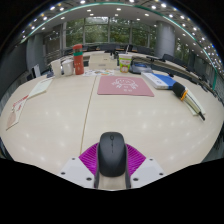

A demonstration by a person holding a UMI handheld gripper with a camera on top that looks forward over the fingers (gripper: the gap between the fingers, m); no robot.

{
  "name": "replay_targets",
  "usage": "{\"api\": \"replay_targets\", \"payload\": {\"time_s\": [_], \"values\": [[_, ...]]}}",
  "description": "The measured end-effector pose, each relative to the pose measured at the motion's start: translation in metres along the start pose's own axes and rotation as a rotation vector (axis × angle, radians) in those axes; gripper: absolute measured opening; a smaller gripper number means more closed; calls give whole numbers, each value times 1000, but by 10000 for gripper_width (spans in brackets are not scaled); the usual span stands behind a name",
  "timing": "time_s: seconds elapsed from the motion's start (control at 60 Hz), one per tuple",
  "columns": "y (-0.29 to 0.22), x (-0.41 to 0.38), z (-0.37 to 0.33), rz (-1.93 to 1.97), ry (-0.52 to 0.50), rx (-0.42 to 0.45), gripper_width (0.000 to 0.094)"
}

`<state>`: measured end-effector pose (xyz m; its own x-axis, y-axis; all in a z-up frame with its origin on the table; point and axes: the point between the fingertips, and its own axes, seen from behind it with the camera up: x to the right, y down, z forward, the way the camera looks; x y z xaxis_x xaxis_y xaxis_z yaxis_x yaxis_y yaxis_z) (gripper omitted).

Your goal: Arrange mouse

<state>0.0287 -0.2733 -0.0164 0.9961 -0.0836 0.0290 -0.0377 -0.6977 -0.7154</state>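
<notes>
A dark grey computer mouse sits between my gripper's two fingers, its front pointing ahead over the pale table. The magenta pads press on both of its sides, so the gripper is shut on it. A pink mouse mat lies flat on the table well beyond the fingers, a little to the right.
Beyond the mat stand a red bottle and a green-lidded container. Books and boxes lie to the mat's right, with a black object next to them. Papers lie at the left.
</notes>
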Motion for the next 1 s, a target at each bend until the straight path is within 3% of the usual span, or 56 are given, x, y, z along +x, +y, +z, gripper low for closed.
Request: {"api": "replay_targets", "payload": {"time_s": [0.2,0.483,0.583,0.817,1.0], "values": [[-44,-11,-13,-3,-50,33,342],[-252,13,10,4,-78,308,340],[-294,31,57,17,-58,333,340],[-283,56,189,20,-32,217,338],[-251,65,239,13,-30,138,384]]}}
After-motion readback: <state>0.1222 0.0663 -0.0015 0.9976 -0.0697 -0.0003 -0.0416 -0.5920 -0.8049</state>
